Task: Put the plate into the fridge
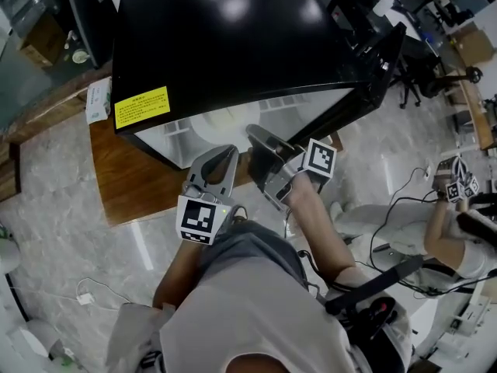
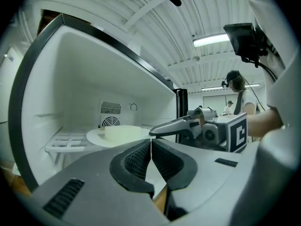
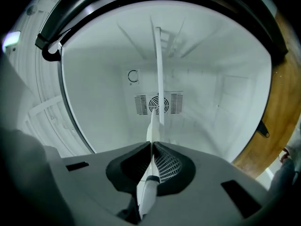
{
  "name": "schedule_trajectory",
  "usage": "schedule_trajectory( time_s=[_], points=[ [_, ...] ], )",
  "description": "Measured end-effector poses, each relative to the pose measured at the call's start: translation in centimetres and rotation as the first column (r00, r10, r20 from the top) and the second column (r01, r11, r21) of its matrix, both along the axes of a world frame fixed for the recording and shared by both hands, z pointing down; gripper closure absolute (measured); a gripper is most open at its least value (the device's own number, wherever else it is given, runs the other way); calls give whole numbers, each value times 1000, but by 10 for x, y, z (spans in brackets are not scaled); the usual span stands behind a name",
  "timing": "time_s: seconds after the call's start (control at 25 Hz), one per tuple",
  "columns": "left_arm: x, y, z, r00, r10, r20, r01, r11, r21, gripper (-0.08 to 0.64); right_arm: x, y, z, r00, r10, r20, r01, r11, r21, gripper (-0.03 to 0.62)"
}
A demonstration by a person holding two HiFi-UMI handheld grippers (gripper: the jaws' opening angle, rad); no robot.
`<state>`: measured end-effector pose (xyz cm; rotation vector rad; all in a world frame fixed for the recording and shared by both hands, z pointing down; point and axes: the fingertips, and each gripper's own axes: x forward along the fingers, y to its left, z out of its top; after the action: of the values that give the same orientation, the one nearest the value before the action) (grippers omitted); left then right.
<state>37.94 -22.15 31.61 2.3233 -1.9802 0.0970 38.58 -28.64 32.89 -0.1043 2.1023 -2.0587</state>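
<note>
The white plate (image 1: 225,123) is inside the open white-lined fridge (image 1: 233,37), over the wire shelf (image 2: 70,142), with a pale low lump on it. In the left gripper view the plate (image 2: 117,135) lies flat in front of the fan grille. My right gripper (image 1: 260,138) reaches into the fridge mouth, shut on the plate's near rim. The right gripper view shows the plate (image 3: 151,126) edge-on, pinched between the pads of that gripper (image 3: 151,145). My left gripper (image 1: 225,155) is just outside the opening, beside the right one. Its jaws (image 2: 151,147) are shut with nothing in them.
The fridge has a glossy black top with a yellow label (image 1: 142,106) and stands on a wooden platform (image 1: 132,185). Its door (image 1: 365,92) hangs open to the right. Another person (image 1: 435,231) sits on the floor at right, among cables.
</note>
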Motion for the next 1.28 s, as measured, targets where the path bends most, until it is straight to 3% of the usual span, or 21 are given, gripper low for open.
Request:
schedule_trajectory(
  time_s=[0.28, 0.4, 0.6, 0.72, 0.84, 0.92, 1.0, 1.08, 1.16, 1.24, 1.28],
  points=[
    [0, -7, 0, 998, -61, 5, 61, 998, 11, 537, -2, -6, -4, 999, -28, -32, 29, 1000, 13, 562],
    [-2, -11, -1, 996, -86, -1, 86, 996, 22, 537, -6, -5, -10, 998, -64, -18, 64, 998, 18, 463],
    [-8, -17, -3, 992, -125, -2, 125, 992, 36, 537, -6, 3, -7, 994, -105, -39, 107, 993, 52, 457],
    [-14, -20, -8, 989, -145, -3, 145, 988, 45, 537, -6, 16, -18, 990, -138, -34, 141, 979, 145, 457],
    [-18, -22, -9, 988, -156, -7, 156, 987, 47, 537, -11, 31, -35, 984, -166, -62, 177, 929, 325, 445],
    [-17, -24, -8, 987, -159, -9, 159, 986, 44, 537, -11, 34, -38, 984, -127, -126, 170, 883, 438, 446],
    [-15, -26, -7, 986, -164, -14, 165, 985, 41, 537, -6, 30, -33, 975, -43, -220, 163, 810, 563, 446],
    [-15, -26, -10, 983, -180, -21, 181, 982, 46, 537, -2, 26, -32, 951, 61, -302, 181, 684, 707, 463],
    [-16, -25, -13, 978, -205, -29, 206, 977, 51, 537, 0, 22, -35, 922, 178, -343, 206, 525, 826, 526],
    [-18, -23, -13, 973, -230, -31, 231, 972, 48, 537, 0, 18, -36, 885, 286, -367, 251, 370, 894, 560],
    [-19, -22, -11, 970, -242, -31, 243, 969, 43, 537, -1, 18, -35, 867, 327, -376, 279, 308, 910, 566]
  ],
)
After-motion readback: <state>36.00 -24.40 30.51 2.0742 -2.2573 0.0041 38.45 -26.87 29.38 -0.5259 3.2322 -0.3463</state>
